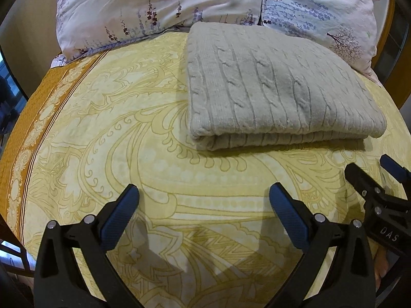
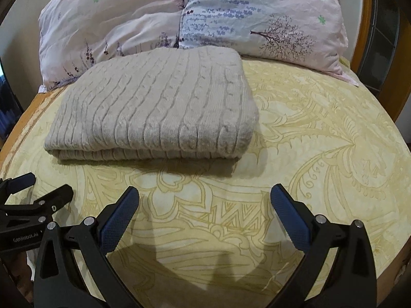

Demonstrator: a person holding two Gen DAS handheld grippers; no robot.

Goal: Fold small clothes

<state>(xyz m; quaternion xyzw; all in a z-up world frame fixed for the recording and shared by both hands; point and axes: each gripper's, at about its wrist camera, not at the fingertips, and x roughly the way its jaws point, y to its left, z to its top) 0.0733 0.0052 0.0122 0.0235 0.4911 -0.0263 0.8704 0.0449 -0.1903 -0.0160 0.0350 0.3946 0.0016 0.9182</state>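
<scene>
While empty, both grippers [image 1: 204, 209] [image 2: 205, 209] agape

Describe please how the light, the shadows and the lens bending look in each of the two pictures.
Left wrist view: soft indoor light, no glare; the open left tool throws dark shadows on the bedsheet, and the fisheye curves the bed into a dome. Right wrist view: same light; the folded sweater casts a shadow toward the camera, the right tool shadows the sheet, and the corners are black.

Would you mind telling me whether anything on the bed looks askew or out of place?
Nothing stands out. The grey knit garment lies neatly folded on the yellow bedspread before the pillows; both grippers are open and empty.
</scene>
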